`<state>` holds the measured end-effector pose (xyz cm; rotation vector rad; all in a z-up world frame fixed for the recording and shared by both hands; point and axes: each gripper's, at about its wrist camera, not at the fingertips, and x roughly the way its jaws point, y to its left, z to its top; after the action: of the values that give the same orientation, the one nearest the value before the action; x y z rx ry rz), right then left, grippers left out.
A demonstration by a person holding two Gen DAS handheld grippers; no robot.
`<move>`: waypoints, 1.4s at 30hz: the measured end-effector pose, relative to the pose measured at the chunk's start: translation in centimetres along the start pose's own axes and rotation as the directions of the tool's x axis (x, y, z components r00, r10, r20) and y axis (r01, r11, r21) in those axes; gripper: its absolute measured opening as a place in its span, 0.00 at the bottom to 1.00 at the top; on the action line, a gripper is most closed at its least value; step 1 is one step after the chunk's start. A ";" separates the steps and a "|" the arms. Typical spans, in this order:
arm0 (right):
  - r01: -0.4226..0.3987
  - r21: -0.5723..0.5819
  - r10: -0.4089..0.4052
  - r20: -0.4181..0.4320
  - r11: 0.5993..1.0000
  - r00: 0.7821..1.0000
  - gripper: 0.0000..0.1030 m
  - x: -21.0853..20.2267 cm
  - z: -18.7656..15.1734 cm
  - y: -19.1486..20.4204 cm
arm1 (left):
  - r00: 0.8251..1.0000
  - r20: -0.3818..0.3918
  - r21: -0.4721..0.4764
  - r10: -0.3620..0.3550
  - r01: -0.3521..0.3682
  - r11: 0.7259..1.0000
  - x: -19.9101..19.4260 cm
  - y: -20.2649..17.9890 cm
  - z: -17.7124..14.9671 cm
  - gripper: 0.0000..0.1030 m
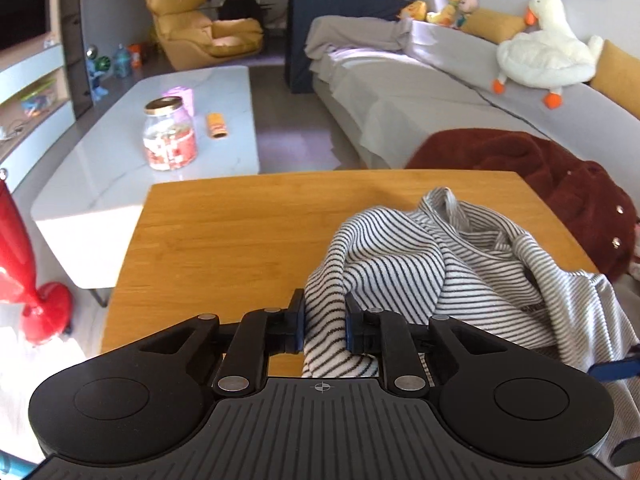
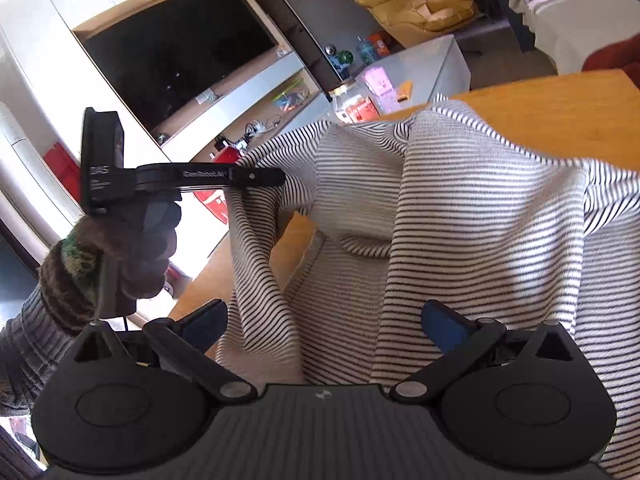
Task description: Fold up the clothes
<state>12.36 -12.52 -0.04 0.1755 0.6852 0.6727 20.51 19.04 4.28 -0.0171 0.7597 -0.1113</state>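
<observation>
Striped garments: one (image 1: 420,264), bunched on the wooden table.
Wooden tables: one (image 1: 240,216).
White coffee tables: one (image 1: 168,140).
Glass jars: one (image 1: 170,134).
Orange packets on the coffee table: one (image 1: 216,124).
Yellow armchairs: one (image 1: 200,28).
Sofas: one (image 1: 420,92).
Plush geese: one (image 1: 540,48).
Small plush toys on the sofa back: at least two (image 1: 456,8); the exact count cannot be told.
Rust-red garments: one (image 1: 520,168).
Televisions: one (image 2: 176,52).
Grippers: two, left (image 1: 325,322) and right (image 2: 324,326).
Gloved hands: one (image 2: 132,248).

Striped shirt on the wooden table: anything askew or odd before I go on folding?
The striped shirt is bunched in a heap on the wooden table, part hanging over its near edge. The left gripper is shut on a fold; the right gripper is open around loose cloth. Nothing looks torn or spilled.
</observation>
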 end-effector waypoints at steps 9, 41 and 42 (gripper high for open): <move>0.289 -0.315 -0.266 0.113 0.904 0.957 0.83 3.9 2.7 5.9 | 0.959 0.268 -0.136 -0.086 0.126 0.983 -5.9 -0.4 -1.9 0.94; 0.705 -0.397 -0.681 0.229 0.588 0.696 0.33 7.5 10.1 -8.9 | 0.988 0.142 -0.116 0.065 -0.048 0.992 0.0 1.0 -2.7 0.99; 0.673 -0.379 -0.642 0.226 0.634 0.732 0.33 5.8 9.9 -7.8 | 0.986 0.148 -0.124 0.071 -0.053 0.991 -0.3 1.6 -2.3 0.99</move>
<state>26.03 -14.29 1.70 -0.4691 0.4581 0.0836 18.85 20.73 2.73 -0.1144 0.6126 -0.0050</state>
